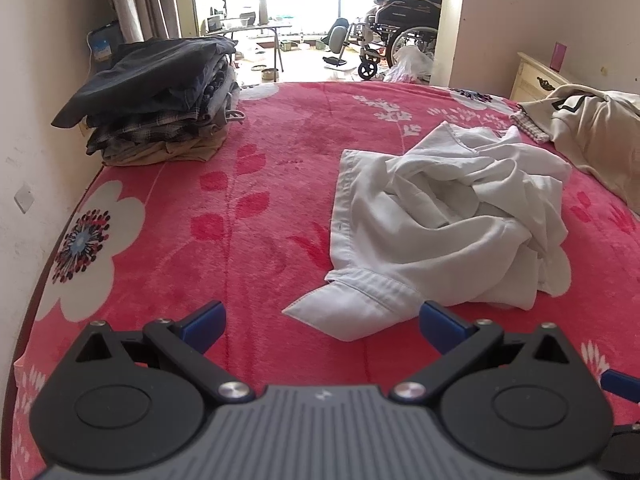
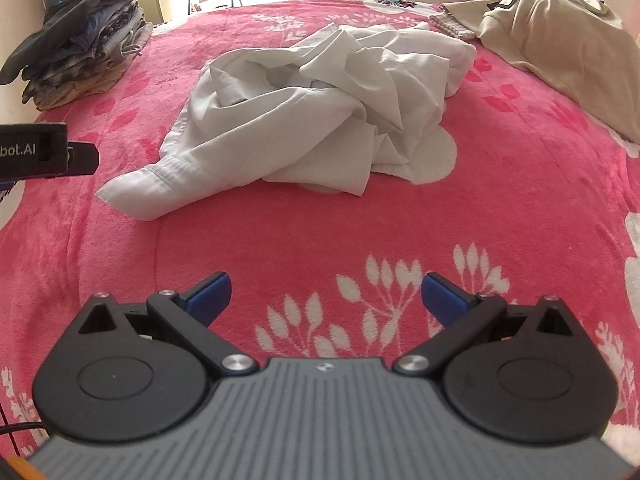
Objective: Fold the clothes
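Note:
A crumpled white shirt (image 1: 448,216) lies in a heap on the pink flowered blanket (image 1: 256,208), its collar pointing toward me. My left gripper (image 1: 322,322) hovers open just short of that collar, blue pads wide apart with nothing between them. In the right wrist view the same white shirt (image 2: 320,108) lies further ahead, and my right gripper (image 2: 326,298) is open over bare blanket (image 2: 320,232), well short of the cloth. The body of the left gripper (image 2: 44,152) pokes in at that view's left edge.
A stack of folded dark and checked clothes (image 1: 160,104) sits at the far left corner by the wall. A beige garment (image 1: 596,132) lies at the far right. Beyond the bed are a wheelchair (image 1: 396,36) and a folding table (image 1: 248,32).

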{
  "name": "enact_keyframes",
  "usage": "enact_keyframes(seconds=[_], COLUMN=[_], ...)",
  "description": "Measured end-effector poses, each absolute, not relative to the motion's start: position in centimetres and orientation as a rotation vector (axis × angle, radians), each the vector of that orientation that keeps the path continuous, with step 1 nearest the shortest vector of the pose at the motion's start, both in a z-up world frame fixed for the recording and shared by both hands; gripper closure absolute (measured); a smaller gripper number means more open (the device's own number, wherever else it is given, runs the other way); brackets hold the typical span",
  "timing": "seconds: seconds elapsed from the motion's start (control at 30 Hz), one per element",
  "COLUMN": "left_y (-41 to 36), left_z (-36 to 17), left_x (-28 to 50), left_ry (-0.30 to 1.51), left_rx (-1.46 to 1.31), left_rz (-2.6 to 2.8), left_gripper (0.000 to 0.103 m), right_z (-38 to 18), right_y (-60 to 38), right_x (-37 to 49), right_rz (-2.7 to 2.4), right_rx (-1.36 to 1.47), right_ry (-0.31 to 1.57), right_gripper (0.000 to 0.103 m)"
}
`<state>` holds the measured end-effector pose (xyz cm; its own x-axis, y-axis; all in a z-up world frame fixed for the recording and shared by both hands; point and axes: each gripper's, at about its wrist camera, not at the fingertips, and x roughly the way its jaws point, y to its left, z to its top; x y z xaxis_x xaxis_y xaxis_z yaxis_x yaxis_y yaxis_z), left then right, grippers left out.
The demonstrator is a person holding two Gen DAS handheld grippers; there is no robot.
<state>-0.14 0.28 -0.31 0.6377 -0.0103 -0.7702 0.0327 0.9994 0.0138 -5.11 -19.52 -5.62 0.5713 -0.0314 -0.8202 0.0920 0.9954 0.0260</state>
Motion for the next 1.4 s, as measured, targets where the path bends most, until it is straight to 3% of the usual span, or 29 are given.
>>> enact_keyframes(seconds=[1.4], left_y=[1.06], left_z=[-0.42], left_x=[-0.8], left_ry=[0.864], left_rx=[0.008], left_rz=[-0.016], left_gripper=[0.0], right_z=[-5.63], right_y=[-18.88], right_x=[-5.26], right_rz=[-0.074], right_rx=[0.061], right_ry=[0.963], right_gripper=[0.001])
